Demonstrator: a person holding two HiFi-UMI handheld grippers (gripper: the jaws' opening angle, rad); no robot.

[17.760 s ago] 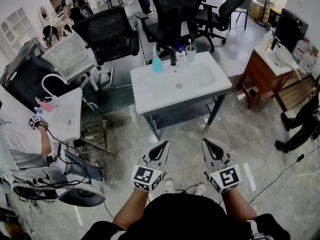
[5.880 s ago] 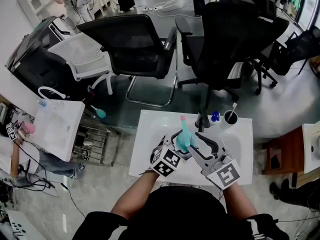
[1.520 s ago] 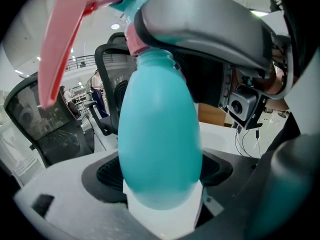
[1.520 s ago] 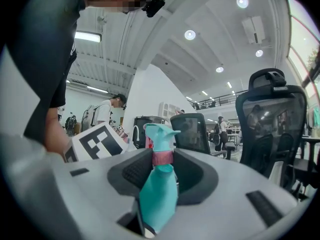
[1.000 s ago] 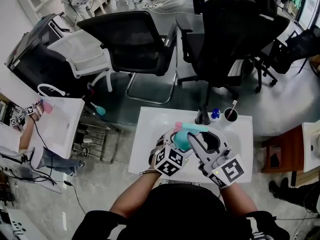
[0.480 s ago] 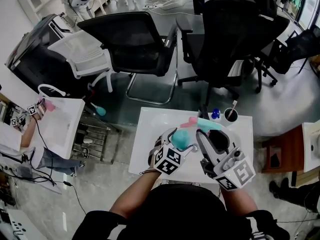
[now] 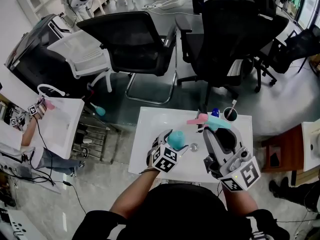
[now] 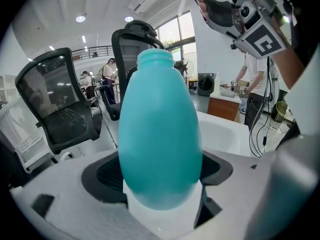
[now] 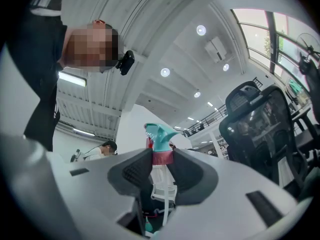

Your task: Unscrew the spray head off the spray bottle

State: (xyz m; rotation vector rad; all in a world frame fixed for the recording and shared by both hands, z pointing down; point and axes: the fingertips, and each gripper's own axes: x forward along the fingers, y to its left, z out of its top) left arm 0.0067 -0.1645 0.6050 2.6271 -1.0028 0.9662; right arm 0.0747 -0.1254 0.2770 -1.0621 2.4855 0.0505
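– Fingers of the left gripper are spread wide and squeeze the fat blue-green spray bottle from both sides. Where is the bottle?

– It is over the white surface, in the middle of the head view. Its neck is bare, so the top is off.

– And further right?

– The right gripper has its fingers close together on the pink ring of the spray head. The head is a bit up and to the right of the bottle.

– What is a good way to do this part?

– I think you hold the bottle straight up so nothing spills. Then you take the head well away without bumping the neck, and find a bare spot on the surface for it.

– What can't we see?

– We can't see if there is water inside, because the bottle is not see-through. Its bottom hides behind the left gripper, so I cannot tell if it touches the surface. The white tube under the head runs off the bottom of the right gripper view, so its end is cut off. In the head view the spray head is very small.
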